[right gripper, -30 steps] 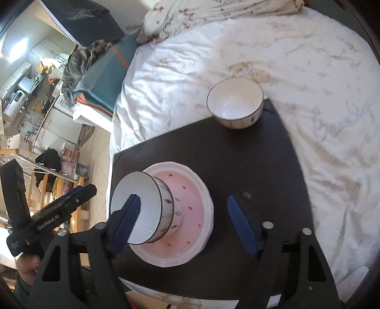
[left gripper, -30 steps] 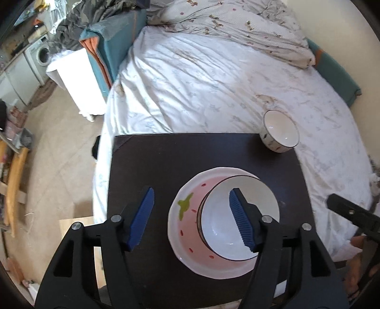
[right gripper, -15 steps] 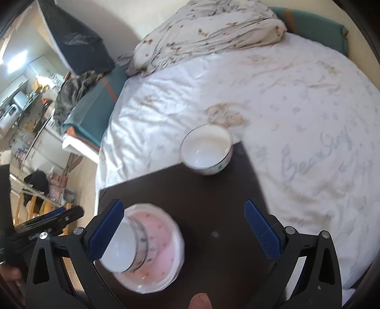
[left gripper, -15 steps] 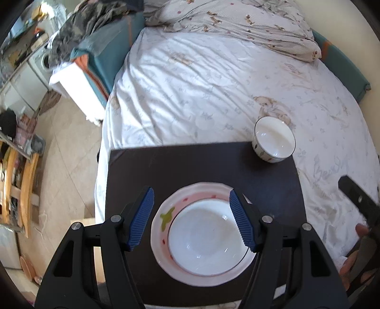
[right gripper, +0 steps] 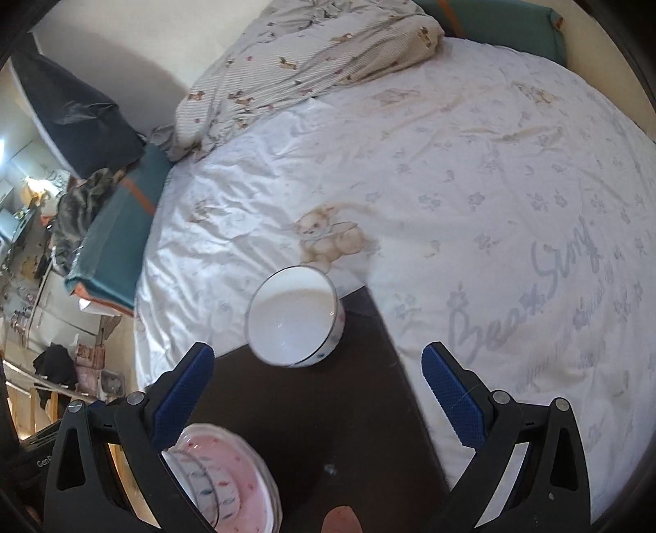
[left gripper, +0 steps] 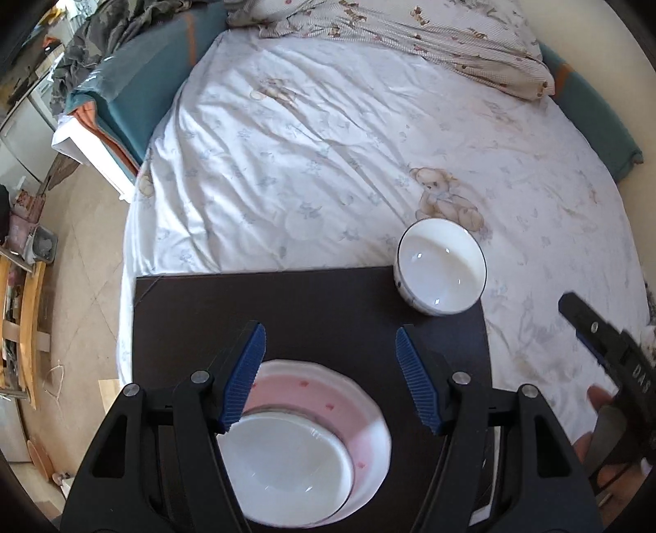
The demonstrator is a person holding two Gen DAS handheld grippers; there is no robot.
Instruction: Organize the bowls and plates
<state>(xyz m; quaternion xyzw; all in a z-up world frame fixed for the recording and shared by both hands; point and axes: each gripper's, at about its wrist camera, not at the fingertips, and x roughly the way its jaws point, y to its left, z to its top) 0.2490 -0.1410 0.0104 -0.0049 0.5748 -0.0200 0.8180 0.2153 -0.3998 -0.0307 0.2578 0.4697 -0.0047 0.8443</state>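
A pink plate [left gripper: 361, 414] with a white bowl [left gripper: 287, 463] in it sits at the near edge of a dark board [left gripper: 320, 303]. My left gripper [left gripper: 330, 369] is open and empty above the plate. A second white bowl [left gripper: 440, 272] stands at the board's far right corner. In the right wrist view, that bowl [right gripper: 293, 322] lies ahead of my open, empty right gripper [right gripper: 315, 389], left of centre between the fingers. The plate [right gripper: 246, 488] and the bowl on it [right gripper: 205, 496] are at the lower left, partly behind the left finger.
The board lies on a bed with a white printed sheet [left gripper: 348, 164]. A crumpled quilt [left gripper: 410, 33] and teal cushions [left gripper: 135, 94] lie at the far side. The floor and furniture are to the left [left gripper: 61, 246]. The right gripper's body [left gripper: 607, 361] shows at the right.
The left gripper has pulled up and back, so the plate and bowl sit lower in its view. The right gripper has moved toward the far bowl and opened wider.
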